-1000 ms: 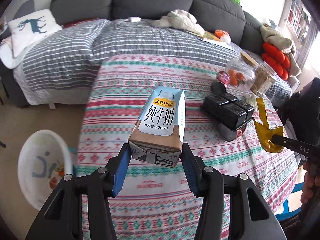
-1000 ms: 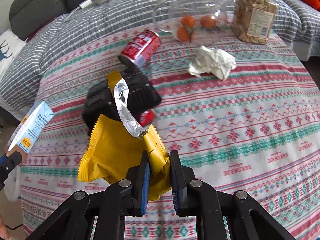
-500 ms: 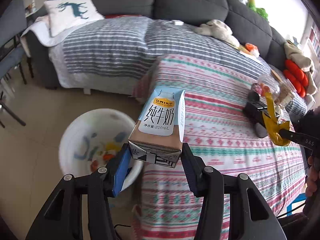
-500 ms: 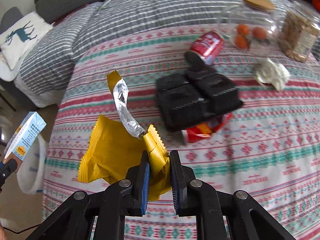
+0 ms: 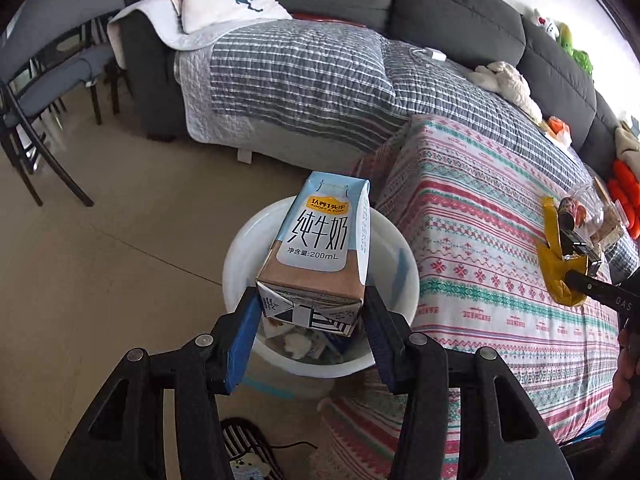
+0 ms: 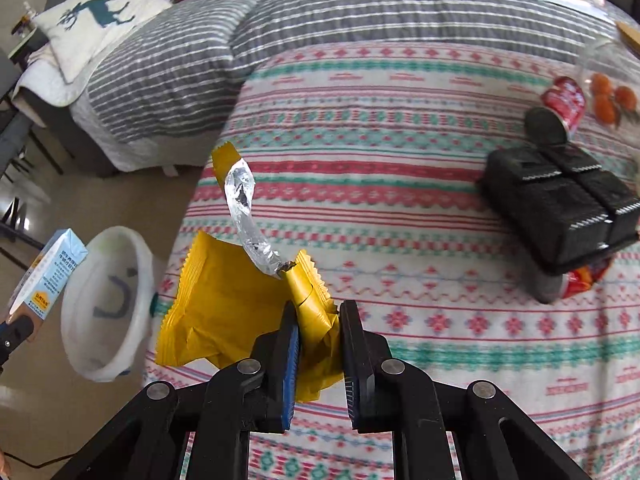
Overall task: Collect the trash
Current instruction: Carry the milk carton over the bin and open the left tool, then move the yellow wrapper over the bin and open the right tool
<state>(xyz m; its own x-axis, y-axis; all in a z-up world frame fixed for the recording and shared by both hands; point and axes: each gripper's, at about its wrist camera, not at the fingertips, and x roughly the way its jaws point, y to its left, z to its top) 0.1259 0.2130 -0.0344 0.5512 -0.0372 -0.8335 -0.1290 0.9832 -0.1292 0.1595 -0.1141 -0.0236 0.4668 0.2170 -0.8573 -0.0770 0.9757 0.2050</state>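
The left gripper point(image 5: 310, 320) was clamped on the base of a milk carton point(image 5: 320, 248), with one blue pad against each side of the carton. The carton stood upright between the pads, its printed face toward the camera. Directly behind and below the carton sat a white bin point(image 5: 240, 256) on the floor, at the corner of the table; scraps of waste were visible inside it near the 6 o'clock rim. In the right wrist view the same carton point(image 6: 48, 276) appeared at 9 o'clock, held just beside the rim of the bin point(image 6: 132, 248), above the bin's opening.

The right gripper point(image 6: 318, 340) was closed to a narrow gap on a crumpled yellow wrapper point(image 6: 224, 308). A torn strip with a silver lining curled upward from the wrapper toward 11 o'clock. The wrapper was held above the patterned tablecloth point(image 6: 400, 160), near the table edge closest to the bin. In the left wrist view the wrapper point(image 5: 554, 272) appeared at 3 o'clock over the table.

On the tablecloth at 2 o'clock in the right wrist view lay a black tray point(image 6: 560, 208). A red can point(image 6: 558, 112) lay on its side just beyond the tray. A red packet point(image 6: 580, 280) protruded from under the tray's near edge.
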